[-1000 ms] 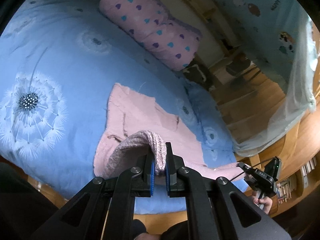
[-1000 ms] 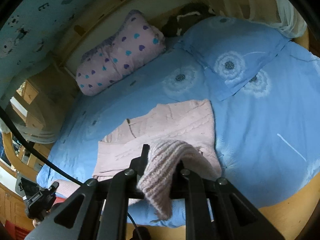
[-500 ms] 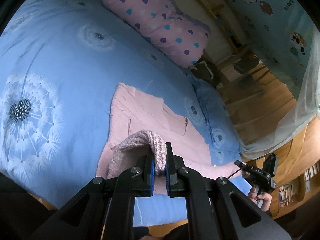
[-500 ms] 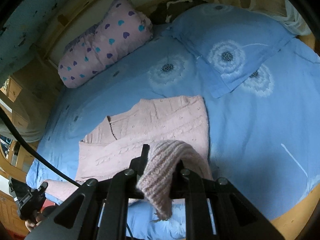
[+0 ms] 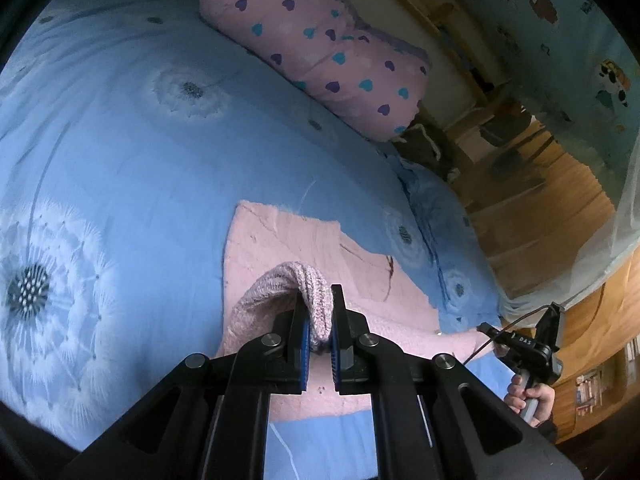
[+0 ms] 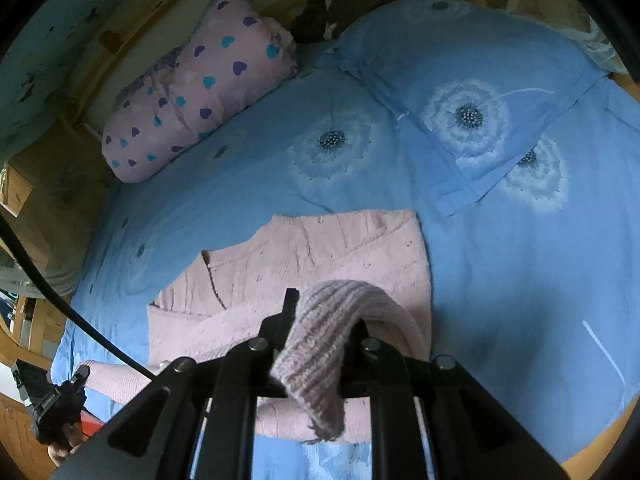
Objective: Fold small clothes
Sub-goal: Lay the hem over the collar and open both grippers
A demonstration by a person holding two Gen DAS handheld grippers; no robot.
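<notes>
We hold the pink sweater [image 5: 280, 240] near the bed's [image 5: 120, 160] front edge, its hem lifted. The left gripper [image 5: 320, 340] and right gripper [image 6: 320, 344] fingers are each clamped on a ribbed corner. The upper body lies flat; we judge the fold begun but unfinished.

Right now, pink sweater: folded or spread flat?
Partly folded. Its body lies flat on the blue bedsheet, but both tongs, left and right, hold ribbed cuffs lifted over it.

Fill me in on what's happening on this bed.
A person is folding a pink knitted sweater spread on the blue dandelion-print bedsheet. The left gripper is shut on one ribbed cuff, the right gripper on the other ribbed cuff, both lifted over the sweater's body. The fold isn't laid down yet.
</notes>
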